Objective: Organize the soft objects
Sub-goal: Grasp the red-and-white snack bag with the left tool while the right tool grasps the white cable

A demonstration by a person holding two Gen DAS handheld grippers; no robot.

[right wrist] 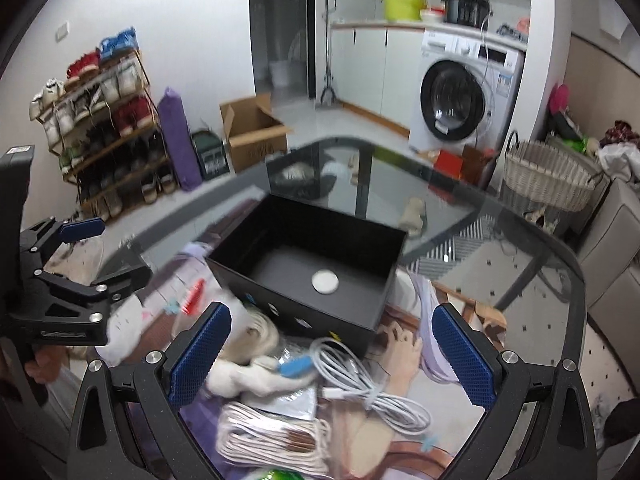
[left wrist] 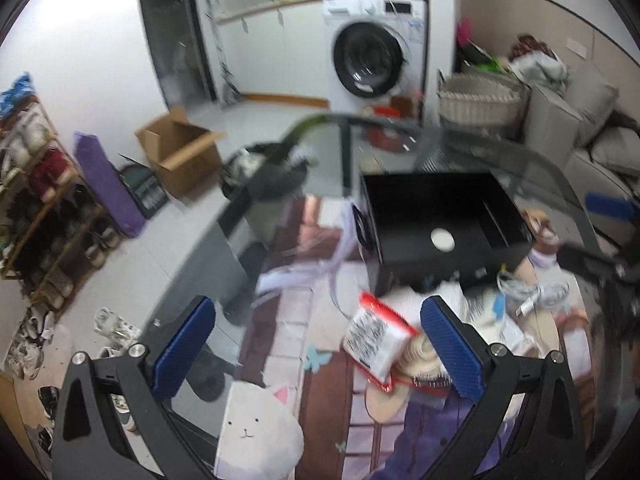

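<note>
Black box [right wrist: 316, 268] sat mid-table with a white disc [right wrist: 325, 281] inside; my left gripper [left wrist: 320, 352] and right gripper [right wrist: 332, 356] both gaped apart, cables [right wrist: 372, 392] lying nearer me.

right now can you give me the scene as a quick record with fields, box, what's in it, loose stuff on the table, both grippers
surface: glass table with a printed mat under the clutter
box: black box, open top, on the table
box contents: one white round pad on its floor
in front of box: white cable, bundle of pale cords, red and white packet
left gripper: open, holding nothing, above the packet
right gripper: open, holding nothing, above the white cable
sharpness: both views are blurred
</note>
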